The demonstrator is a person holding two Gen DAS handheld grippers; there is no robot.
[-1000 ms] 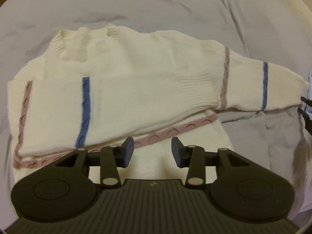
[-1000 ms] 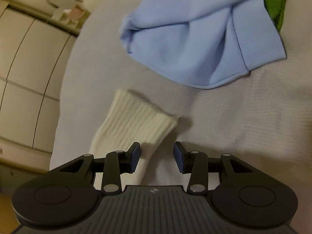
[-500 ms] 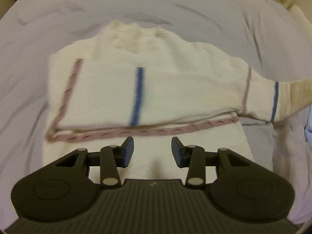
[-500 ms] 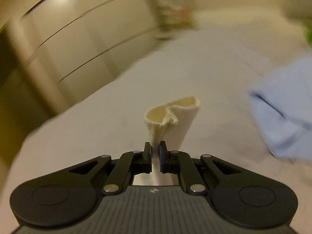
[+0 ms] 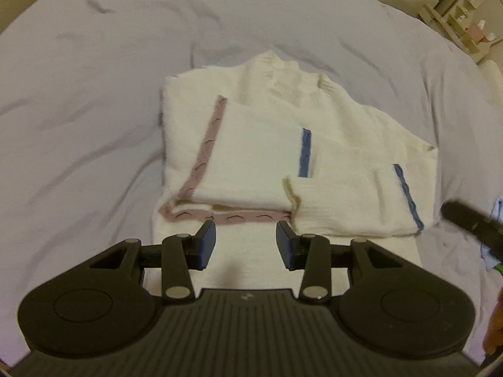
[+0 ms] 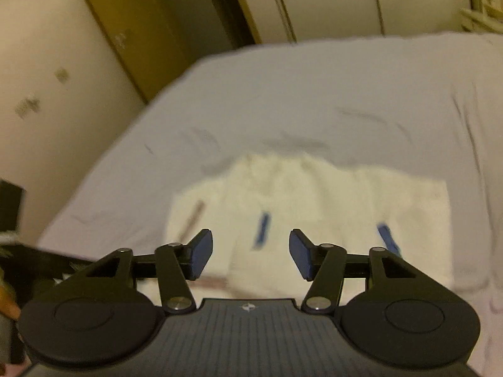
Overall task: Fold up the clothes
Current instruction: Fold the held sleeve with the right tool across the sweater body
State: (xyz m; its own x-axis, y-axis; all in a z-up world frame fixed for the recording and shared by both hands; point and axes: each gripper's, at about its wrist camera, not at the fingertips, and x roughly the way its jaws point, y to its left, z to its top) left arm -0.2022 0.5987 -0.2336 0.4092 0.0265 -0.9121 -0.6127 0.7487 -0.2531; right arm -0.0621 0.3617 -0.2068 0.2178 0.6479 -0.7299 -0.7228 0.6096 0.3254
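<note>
1. The cream knit sweater (image 5: 267, 144) lies flat at the centre of the lavender bedsheet (image 5: 94, 94), collar toward 12 o'clock and both sleeves folded across its chest.
2. The right sleeve's ribbed cuff (image 5: 317, 201) rests at 6 o'clock on the body, over the mauve cable stripe (image 5: 232, 218); blue stripes (image 5: 304, 152) cross each sleeve.
3. The left gripper (image 5: 245, 245) hovers above the hem with its jaws wide and nothing between them.
4. The right gripper (image 6: 251, 253) hangs over the blurred sweater, jaws spread wide and empty.
5. A light-blue garment (image 5: 496, 207) peeks in at 3 o'clock.
6. Cream wardrobe doors (image 6: 345, 0) stand beyond the bed at 12 o'clock.
</note>
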